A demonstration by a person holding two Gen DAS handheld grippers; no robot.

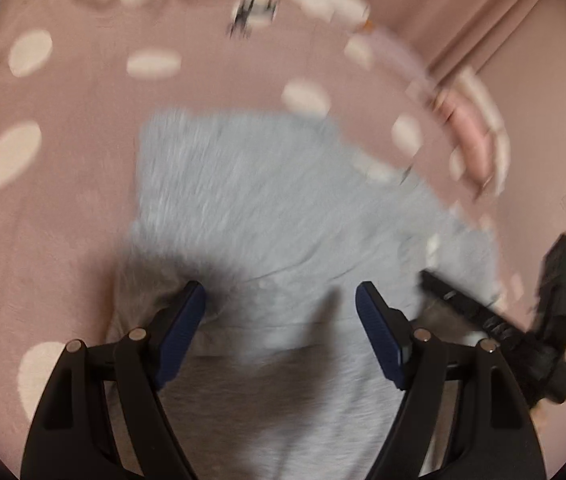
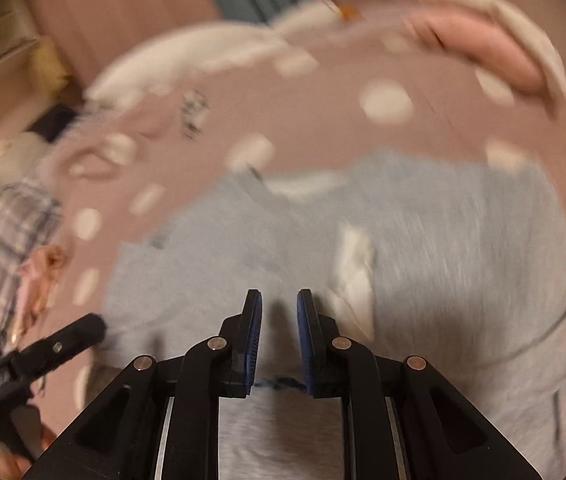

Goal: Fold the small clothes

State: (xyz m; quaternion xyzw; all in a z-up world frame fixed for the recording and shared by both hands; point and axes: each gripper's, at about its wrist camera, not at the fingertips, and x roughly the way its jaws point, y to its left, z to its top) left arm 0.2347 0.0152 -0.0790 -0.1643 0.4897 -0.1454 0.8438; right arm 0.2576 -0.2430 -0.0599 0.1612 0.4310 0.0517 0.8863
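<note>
Grey garment [image 1: 283, 208] spread on pink spotted bedsheet [image 1: 63, 208], lying under and ahead of both grippers. Left gripper [image 1: 281, 296] jaws wide apart above the cloth, nothing between the pads. Right gripper [image 2: 279, 300] jaws nearly together, pinching a garment fold low between the pads. Plaid cloth [image 2: 23, 220] at left edge. Views blurred.

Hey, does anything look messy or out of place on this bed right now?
Mostly the light blue garment: it lies rumpled on the pink spotted bedspread, not flat, with a white tag or lining flipped out. Other clothes sit heaped near the edge. The pictures are blurred, so finer detail is unclear.
</note>
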